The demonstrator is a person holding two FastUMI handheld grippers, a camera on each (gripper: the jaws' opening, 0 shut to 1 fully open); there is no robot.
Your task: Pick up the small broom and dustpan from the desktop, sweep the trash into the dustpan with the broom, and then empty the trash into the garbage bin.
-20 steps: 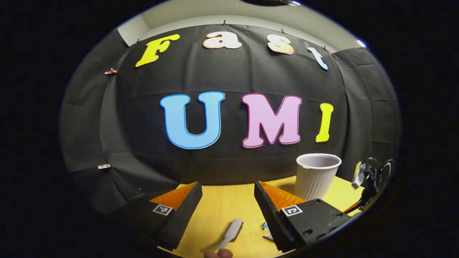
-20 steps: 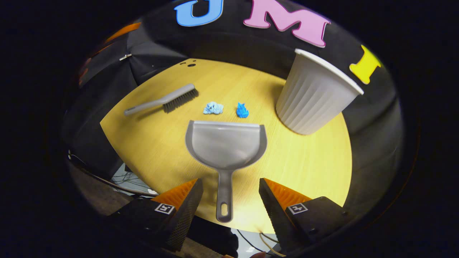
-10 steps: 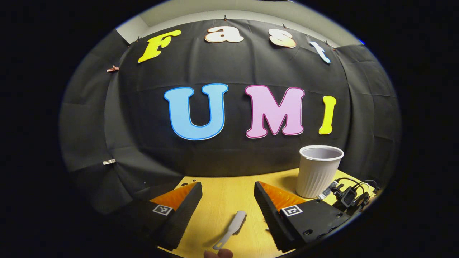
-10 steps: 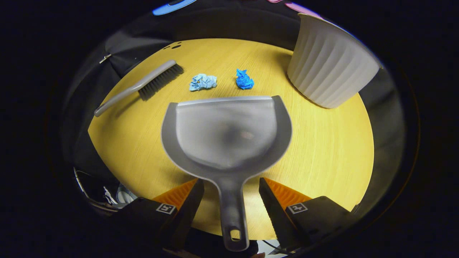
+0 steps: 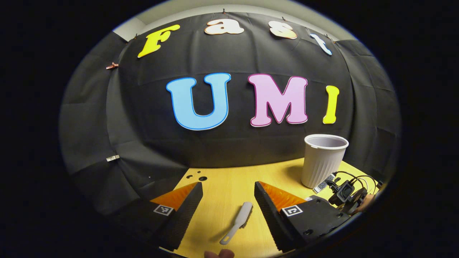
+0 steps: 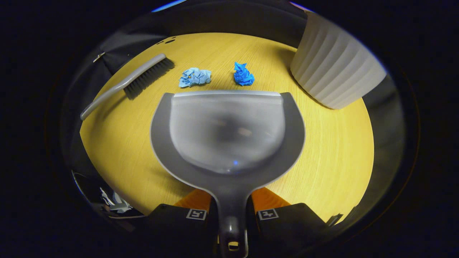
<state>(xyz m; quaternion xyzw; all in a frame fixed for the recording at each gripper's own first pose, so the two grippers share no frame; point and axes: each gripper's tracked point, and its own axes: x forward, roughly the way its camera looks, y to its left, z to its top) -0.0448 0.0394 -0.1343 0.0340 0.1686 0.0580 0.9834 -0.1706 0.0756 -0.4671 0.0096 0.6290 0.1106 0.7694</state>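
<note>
In the right gripper view, the small broom (image 6: pixel 127 84) lies at the far left on the yellow counter (image 6: pixel 333 150), its bristles pointing toward the middle and its handle toward the counter's edge. Next to the bristles lies a pale blue scrap of crumpled paper (image 6: pixel 194 77), and a little to the right a darker blue scrap (image 6: pixel 243 75); both lie just beyond the front lip of the grey dustpan (image 6: pixel 227 134), which rests flat in the middle. The right hand-held gripper (image 6: pixel 231 214) has its two fingers closed together on the dustpan's handle, one on each side. At the far right stands the white ribbed garbage bin (image 6: pixel 335 71).

In the left gripper view, the left hand-held gripper (image 5: pixel 228 211) has its fingers wide apart above the counter, and the broom (image 5: pixel 237 221) lies between them, not touched. To the right stands the bin (image 5: pixel 323 159), and beside it the other gripper with its cables (image 5: pixel 346 195).
</note>
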